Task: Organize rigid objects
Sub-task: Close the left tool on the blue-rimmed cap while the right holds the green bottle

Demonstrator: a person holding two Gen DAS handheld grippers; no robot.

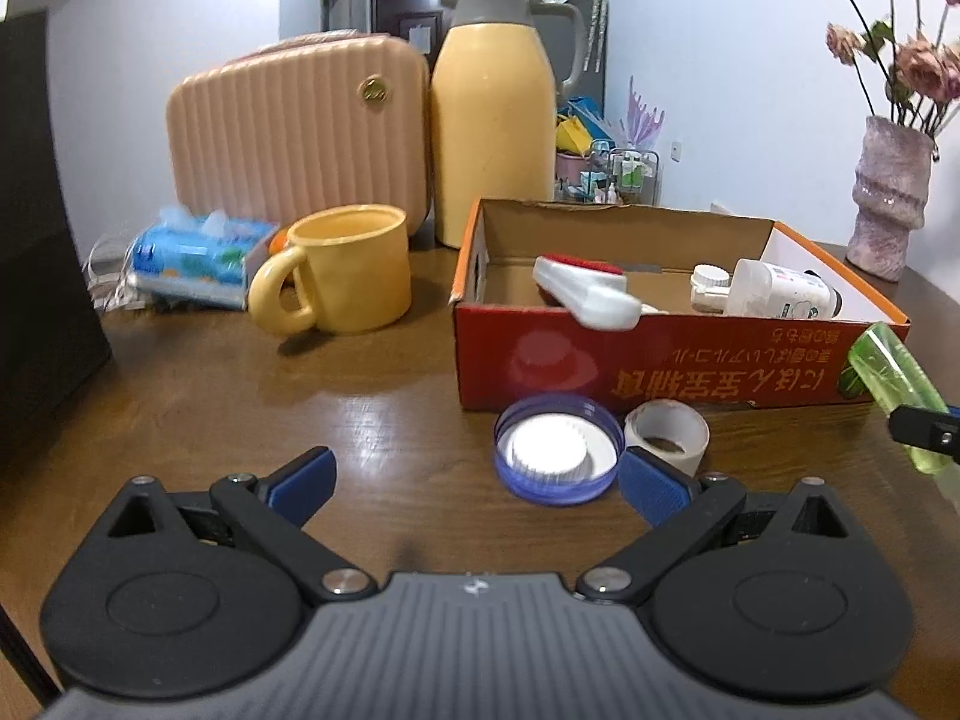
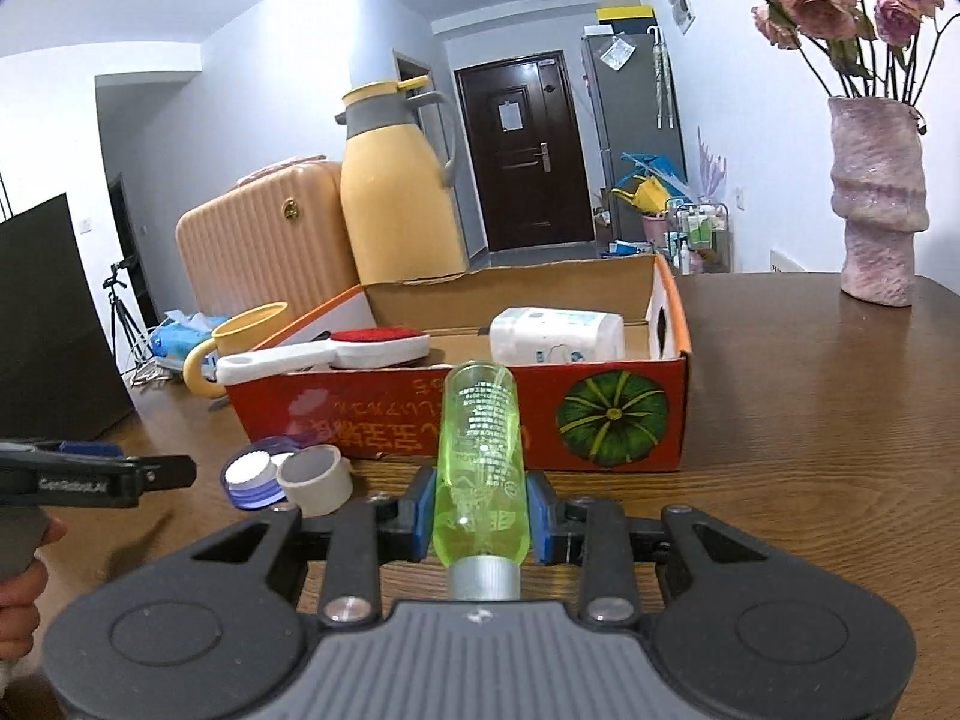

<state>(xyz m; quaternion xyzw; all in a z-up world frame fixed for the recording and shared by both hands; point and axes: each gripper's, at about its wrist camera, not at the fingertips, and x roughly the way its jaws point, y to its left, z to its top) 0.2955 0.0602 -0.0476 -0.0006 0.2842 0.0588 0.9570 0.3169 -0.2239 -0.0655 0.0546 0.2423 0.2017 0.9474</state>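
Bottle (image 2: pixel 482 468) clear lime green, silver cap; box (image 2: pixel 600 420) red, orange rim, green pumpkin print; mug (image 1: pixel 351 270) yellow; lid (image 1: pixel 558 450) blue-violet.

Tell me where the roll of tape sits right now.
The roll of tape lies on the wooden table in front of the red cardboard box, touching the blue lid on its right, in the left wrist view.

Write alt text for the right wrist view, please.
The right tongs clamp a clear green bottle, aimed at an open red cardboard box on a wooden table. A brush and white bottle lie inside.
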